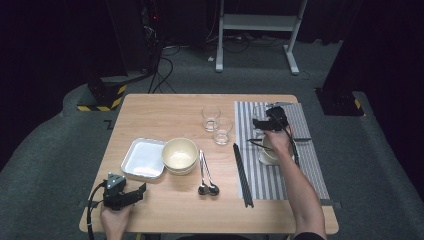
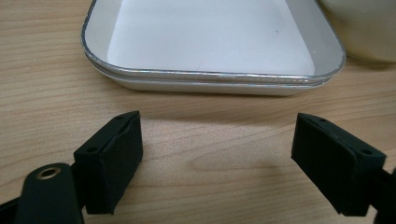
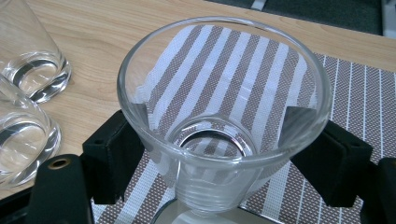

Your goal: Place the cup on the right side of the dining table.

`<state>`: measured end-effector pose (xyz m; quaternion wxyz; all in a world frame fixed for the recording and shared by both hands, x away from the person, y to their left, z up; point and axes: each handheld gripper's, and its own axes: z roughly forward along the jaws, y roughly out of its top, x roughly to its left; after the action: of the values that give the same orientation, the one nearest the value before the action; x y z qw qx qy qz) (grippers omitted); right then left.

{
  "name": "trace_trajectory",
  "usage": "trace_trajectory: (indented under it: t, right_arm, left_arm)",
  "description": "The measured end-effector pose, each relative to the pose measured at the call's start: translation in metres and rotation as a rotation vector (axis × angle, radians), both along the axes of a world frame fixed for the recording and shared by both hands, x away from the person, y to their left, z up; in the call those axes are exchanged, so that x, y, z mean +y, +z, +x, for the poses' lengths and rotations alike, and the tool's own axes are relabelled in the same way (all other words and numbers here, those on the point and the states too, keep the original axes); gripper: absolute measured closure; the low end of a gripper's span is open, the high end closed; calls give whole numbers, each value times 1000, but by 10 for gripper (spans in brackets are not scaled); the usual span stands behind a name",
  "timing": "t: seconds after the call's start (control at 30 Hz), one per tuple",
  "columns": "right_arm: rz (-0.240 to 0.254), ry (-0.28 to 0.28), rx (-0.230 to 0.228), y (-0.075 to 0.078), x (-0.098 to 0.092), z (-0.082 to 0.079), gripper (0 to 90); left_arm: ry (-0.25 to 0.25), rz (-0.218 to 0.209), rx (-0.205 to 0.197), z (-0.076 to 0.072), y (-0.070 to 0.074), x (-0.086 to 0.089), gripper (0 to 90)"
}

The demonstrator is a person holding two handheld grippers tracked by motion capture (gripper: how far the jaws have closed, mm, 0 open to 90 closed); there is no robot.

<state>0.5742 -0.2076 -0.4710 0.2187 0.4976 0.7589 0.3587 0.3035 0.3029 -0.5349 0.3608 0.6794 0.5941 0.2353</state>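
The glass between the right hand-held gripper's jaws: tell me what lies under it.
Under the glass lies the striped placemat, its stripes showing through the clear wall. A pale rim peeks out below its base; what that is stays hidden. The right hand-held gripper flanks the glass.

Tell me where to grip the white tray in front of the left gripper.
Take the white tray by its near rim, coming in low from the near side. It lies flat, its thin lip overhangs, and the open left gripper already faces that edge.
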Motion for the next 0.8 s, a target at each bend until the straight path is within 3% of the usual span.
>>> trace_trajectory:
  t: [0.67,0.8]
  right_arm:
    - [-12,2,8,7,4,-4,207]
    - [-20,5,4,16,7,-1,207]
  left_arm:
    - [2,-3,1,1,0,0,171]
    - [2,-6,-1,1,0,1,171]
